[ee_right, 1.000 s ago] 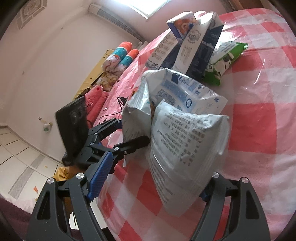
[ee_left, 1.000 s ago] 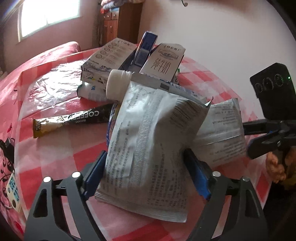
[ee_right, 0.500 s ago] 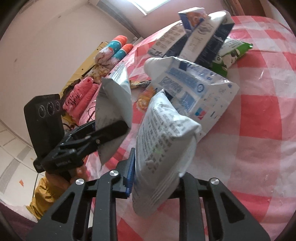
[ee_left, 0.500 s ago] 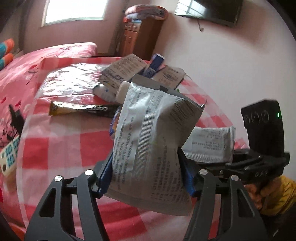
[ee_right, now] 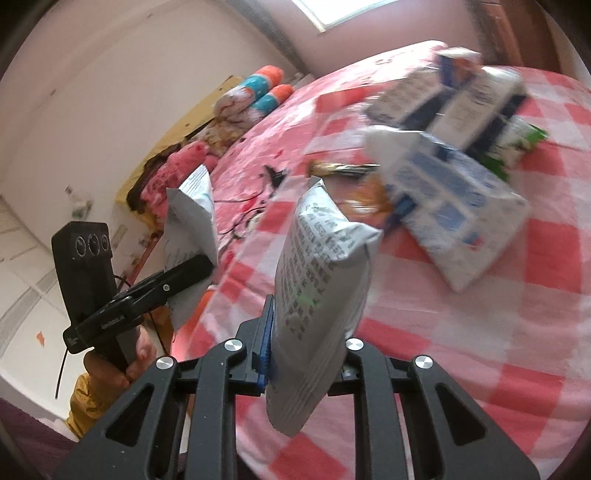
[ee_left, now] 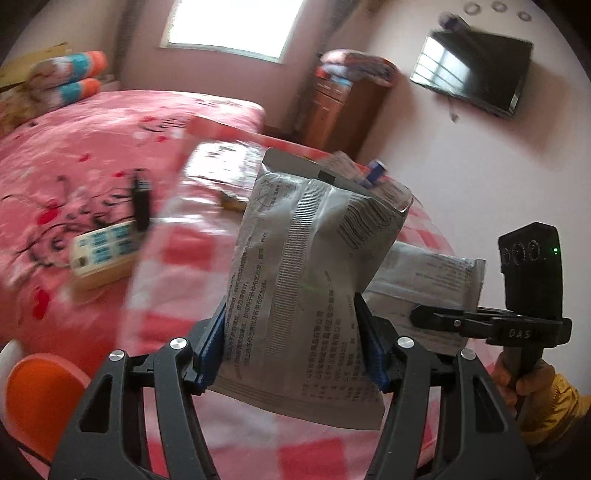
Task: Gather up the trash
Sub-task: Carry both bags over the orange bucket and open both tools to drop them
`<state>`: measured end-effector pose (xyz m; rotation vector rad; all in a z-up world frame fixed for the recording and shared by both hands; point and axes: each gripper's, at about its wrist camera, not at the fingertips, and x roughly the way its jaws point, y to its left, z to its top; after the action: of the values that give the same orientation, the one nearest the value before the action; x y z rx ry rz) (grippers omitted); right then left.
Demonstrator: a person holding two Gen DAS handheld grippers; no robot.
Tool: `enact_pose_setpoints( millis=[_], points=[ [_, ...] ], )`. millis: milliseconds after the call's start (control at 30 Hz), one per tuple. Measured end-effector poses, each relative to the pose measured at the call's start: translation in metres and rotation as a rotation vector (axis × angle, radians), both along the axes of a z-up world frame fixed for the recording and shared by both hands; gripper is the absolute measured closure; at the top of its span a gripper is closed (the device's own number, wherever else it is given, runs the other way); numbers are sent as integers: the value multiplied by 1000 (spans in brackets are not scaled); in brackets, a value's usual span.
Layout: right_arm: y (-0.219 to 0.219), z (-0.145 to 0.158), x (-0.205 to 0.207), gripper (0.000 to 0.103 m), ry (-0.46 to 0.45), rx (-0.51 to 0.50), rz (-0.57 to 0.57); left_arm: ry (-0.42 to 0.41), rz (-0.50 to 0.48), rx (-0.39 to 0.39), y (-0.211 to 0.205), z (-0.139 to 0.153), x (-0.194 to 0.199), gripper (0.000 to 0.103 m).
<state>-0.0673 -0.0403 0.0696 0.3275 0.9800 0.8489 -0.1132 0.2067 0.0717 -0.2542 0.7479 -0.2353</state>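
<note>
packet one, a silver printed pouch point(ee_left: 306, 280), sits upright between the blue pads of the left gripper point(ee_left: 295, 354), which press on both of its sides, so it is carried clear of the table. packet two, a second silver pouch point(ee_right: 321, 280), is pinched edge-on in the right gripper point(ee_right: 306, 350), whose jaws are drawn close together on it. both pouches hang over the near edge of the red-and-white checked tablecloth point(ee_right: 498, 332). each gripper shows in the other's view, held by a hand in a yellow sleeve point(ee_left: 546, 402). further back on the cloth lie a blue-and-white bag point(ee_right: 454, 206), a group of cartons point(ee_right: 454, 99), a green wrapper point(ee_right: 517, 144) and a dark sachet point(ee_right: 340, 168), all blurred. beyond the table a pink bed point(ee_left: 92, 155) carries a power strip point(ee_left: 103, 247). a wooden cabinet point(ee_left: 340, 110) stands by the far wall, a dark screen point(ee_left: 476, 74) is mounted above, and a window point(ee_left: 236, 26) is bright.
</note>
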Motion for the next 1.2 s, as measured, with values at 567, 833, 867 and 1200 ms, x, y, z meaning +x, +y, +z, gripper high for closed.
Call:
enact_pose_setpoints(
  millis=[567,833,867,1200],
  points=[
    [240,18,-31,82,19,-16,500,99,588,29,169,-42,-124,38],
    [307,-18,-44,27,22,-141,501,180,718,15,202,-77,-142,21],
    [284,-26,-49,26,31,-125,485,178,722,23,202,-77,-144,18],
    [209,-13,-27,12,-81,-78,237,85,685,88,178,-46,-134,16]
  ],
)
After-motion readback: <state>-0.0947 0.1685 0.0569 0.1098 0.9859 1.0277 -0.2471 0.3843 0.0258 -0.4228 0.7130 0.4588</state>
